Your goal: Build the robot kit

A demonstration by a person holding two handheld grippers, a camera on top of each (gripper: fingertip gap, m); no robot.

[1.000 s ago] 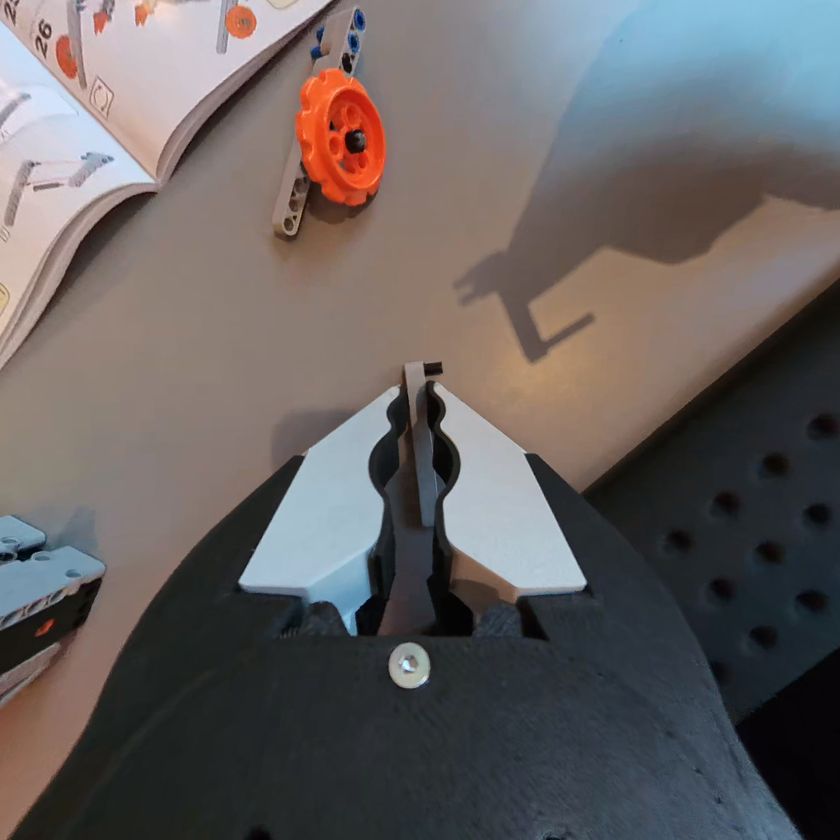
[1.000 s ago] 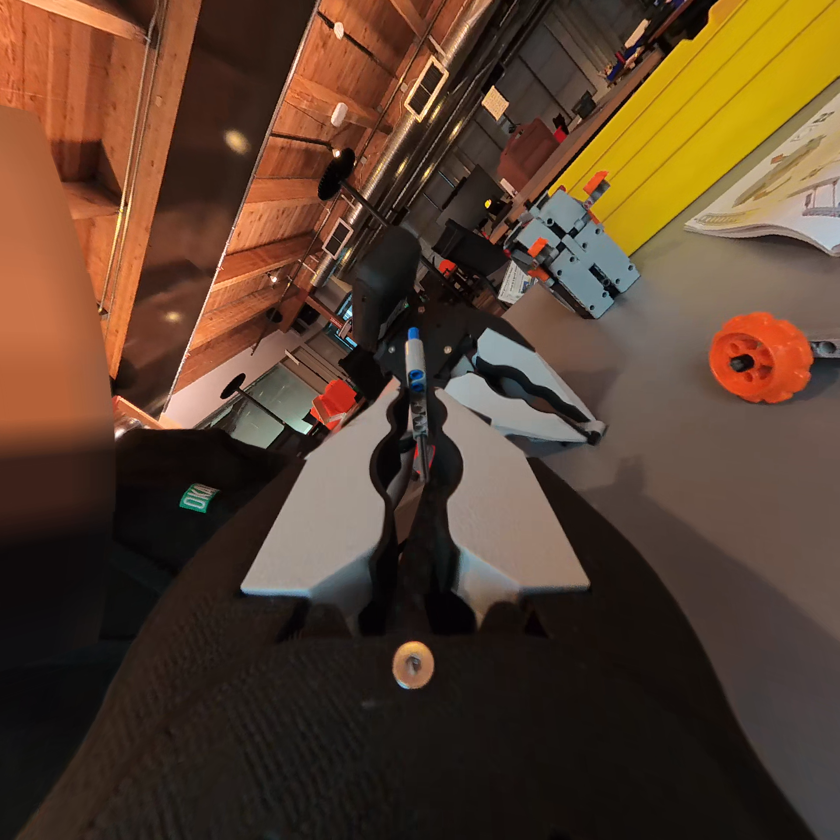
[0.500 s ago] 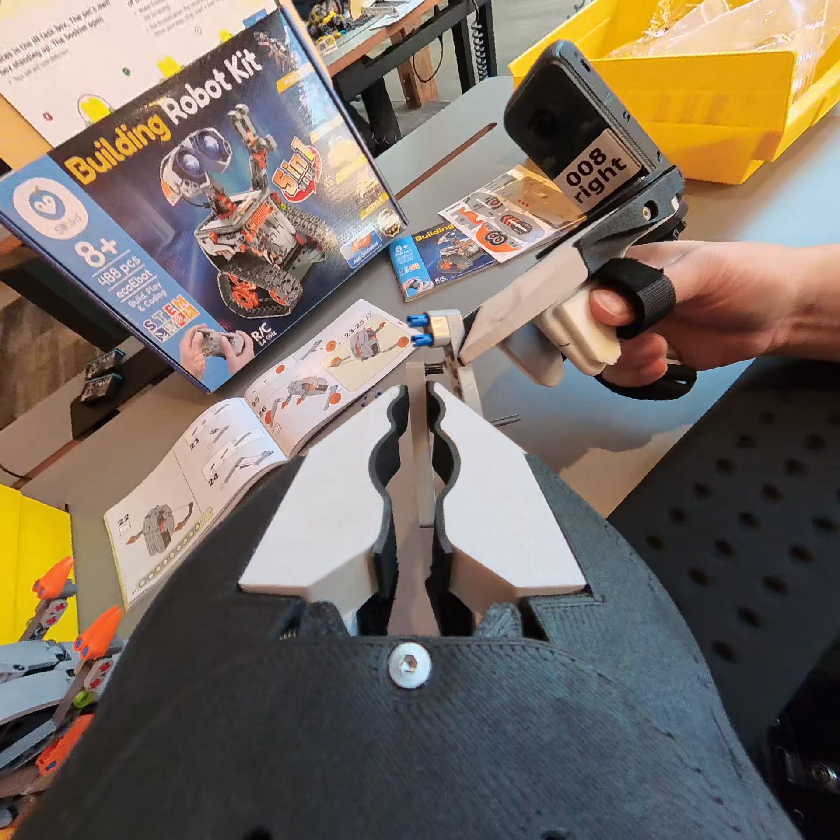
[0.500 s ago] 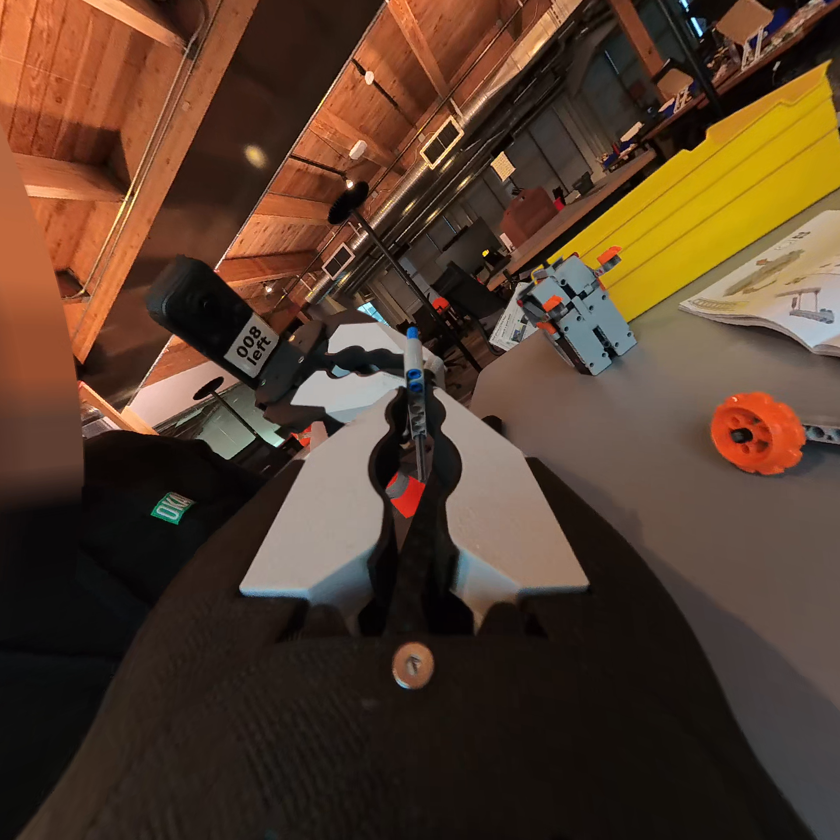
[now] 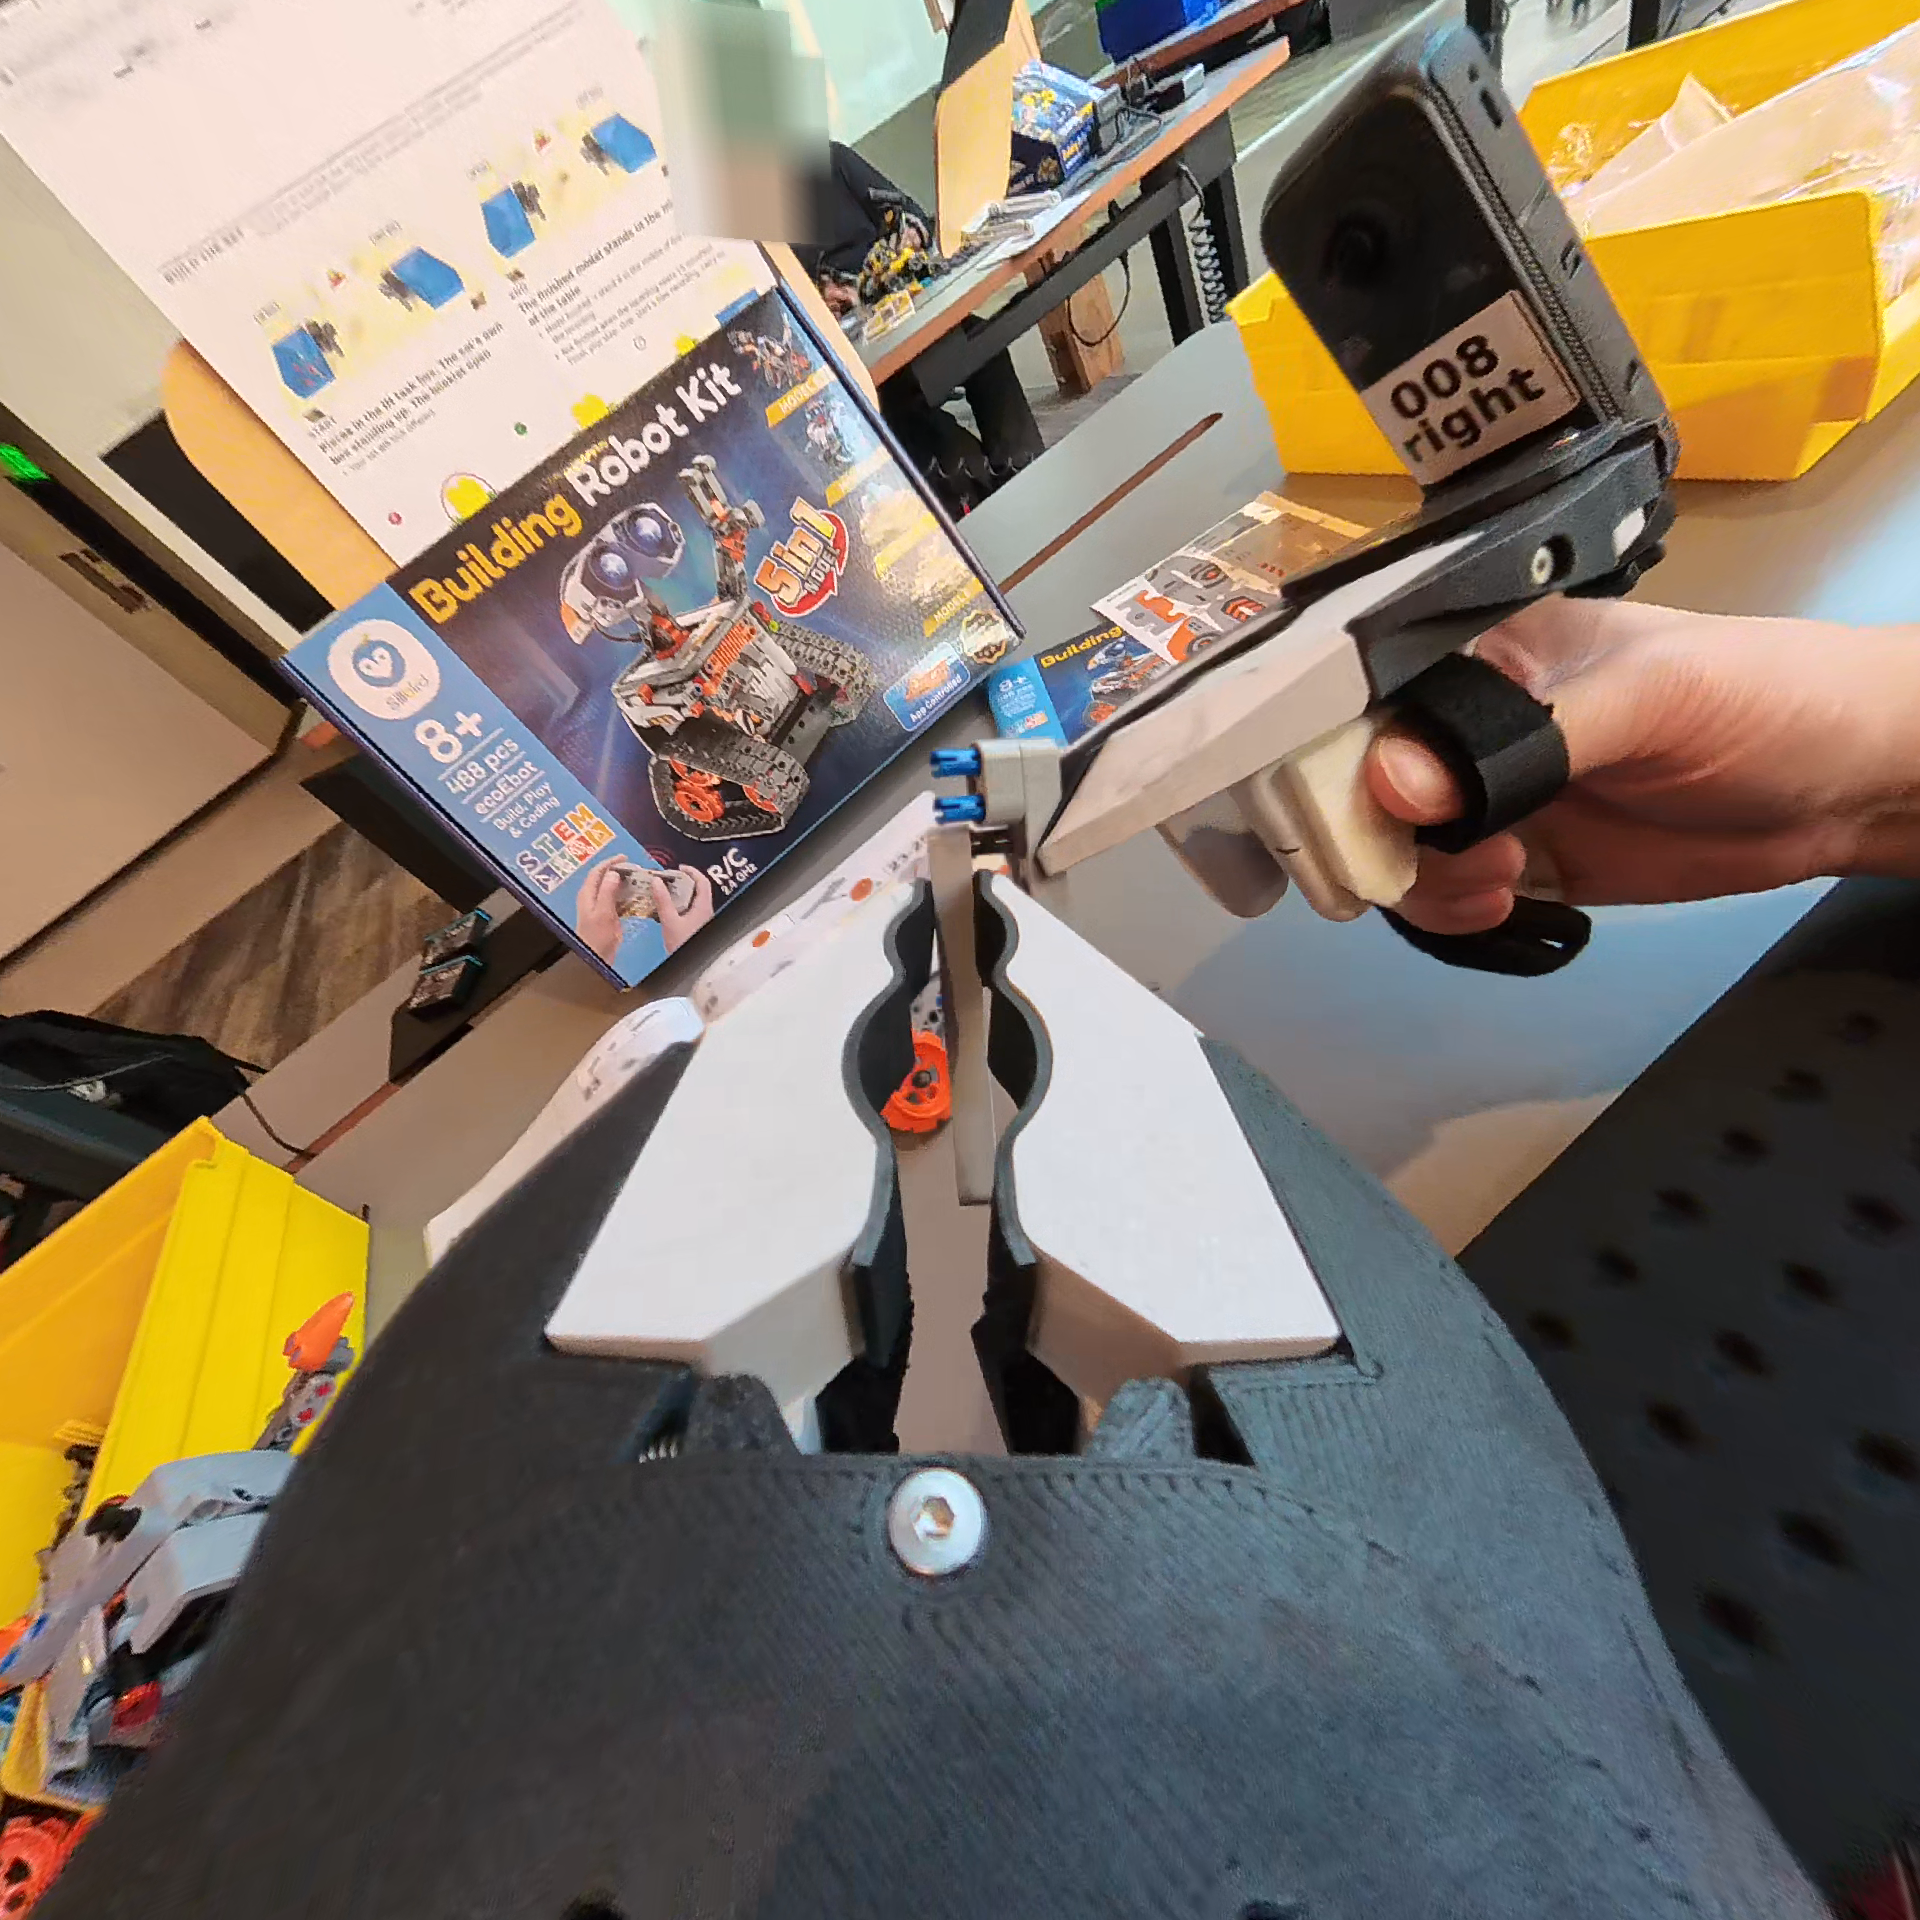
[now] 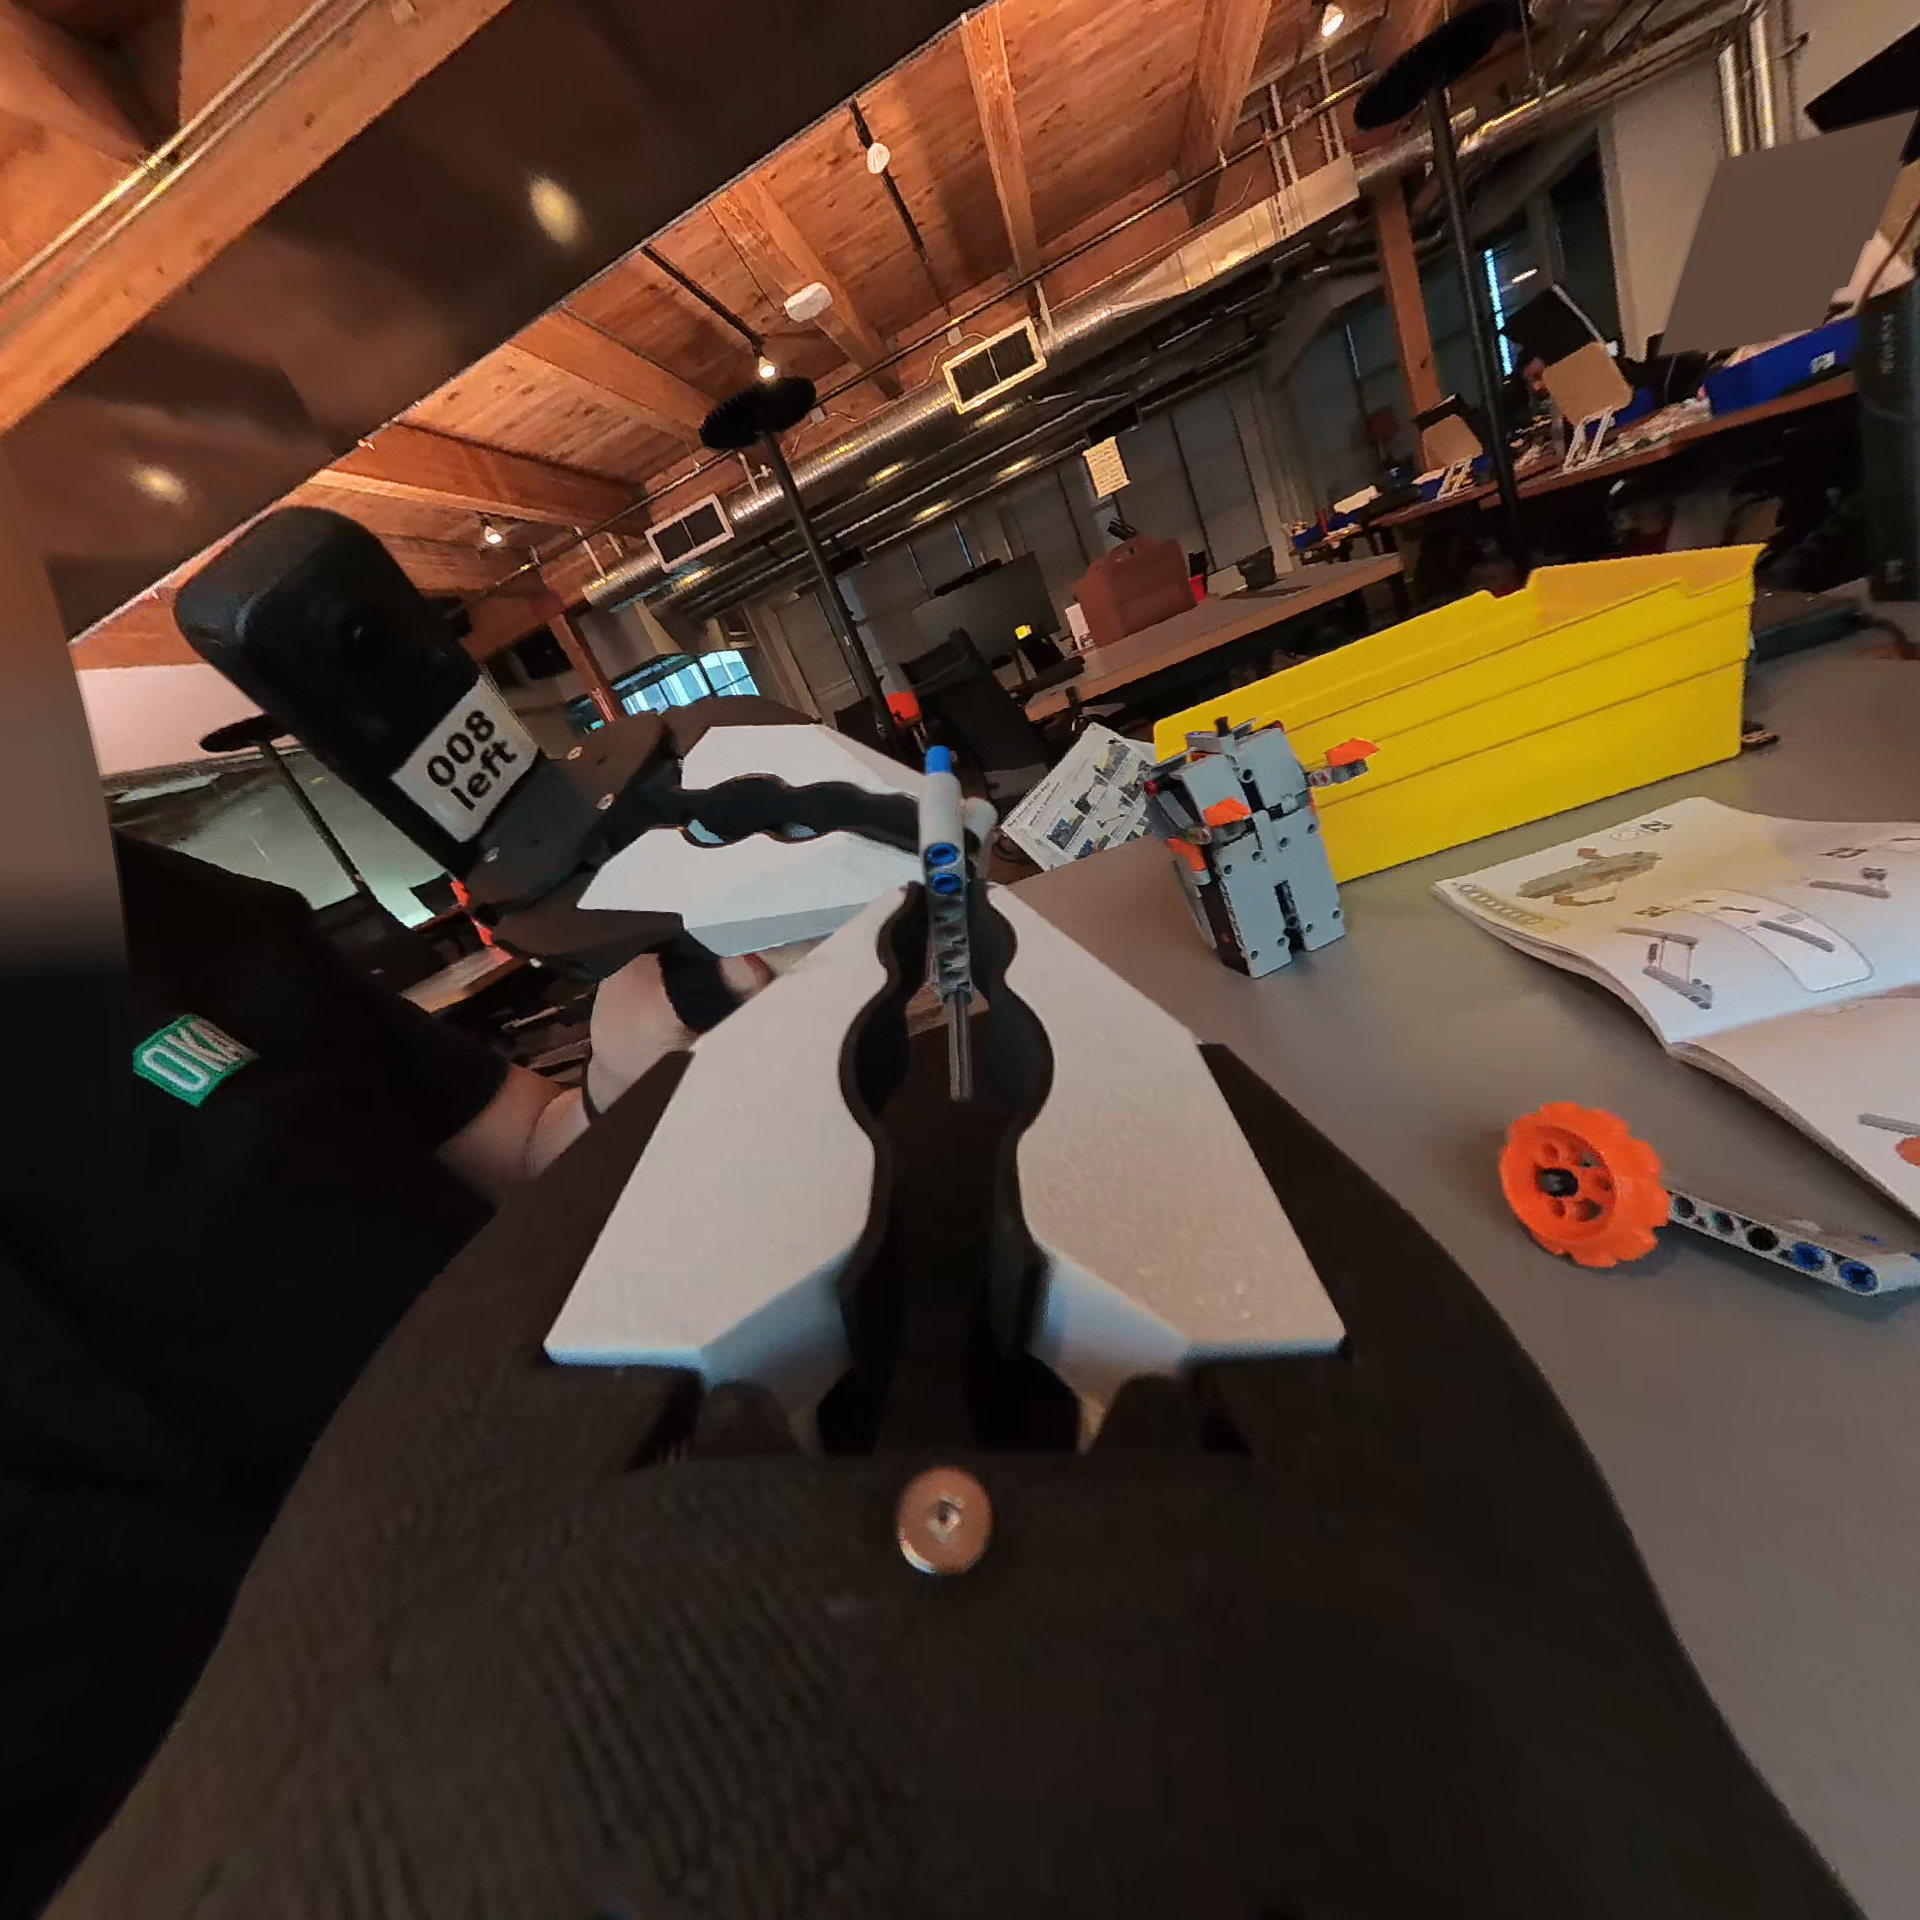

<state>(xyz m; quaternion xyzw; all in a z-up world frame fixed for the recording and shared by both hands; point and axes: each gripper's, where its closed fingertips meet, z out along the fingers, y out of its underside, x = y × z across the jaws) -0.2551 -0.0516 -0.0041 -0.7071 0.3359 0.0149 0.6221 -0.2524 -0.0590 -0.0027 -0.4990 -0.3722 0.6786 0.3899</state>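
Observation:
My left gripper is shut on a thin grey beam that stands upright between its fingers, raised above the grey table. My right gripper is shut on a short grey beam with blue pins. In the left wrist view the right gripper, held by a hand, brings its pinned beam to the top end of the left beam; they meet or nearly touch. The left gripper shows close ahead in the right wrist view.
An orange wheel on a grey beam lies on the table beside an open instruction booklet. A grey block model stands before a yellow bin. A kit box stands behind. A black perforated mat lies at the right. Only a small space, under 4 cm, lies between the two pairs of fingers. The grey block model sits 25 cm or so from the ends of my left fingers.
My left gripper has swung up from facing the table to facing the right gripper. The two grippers have come together, and their beams now meet at the tips.

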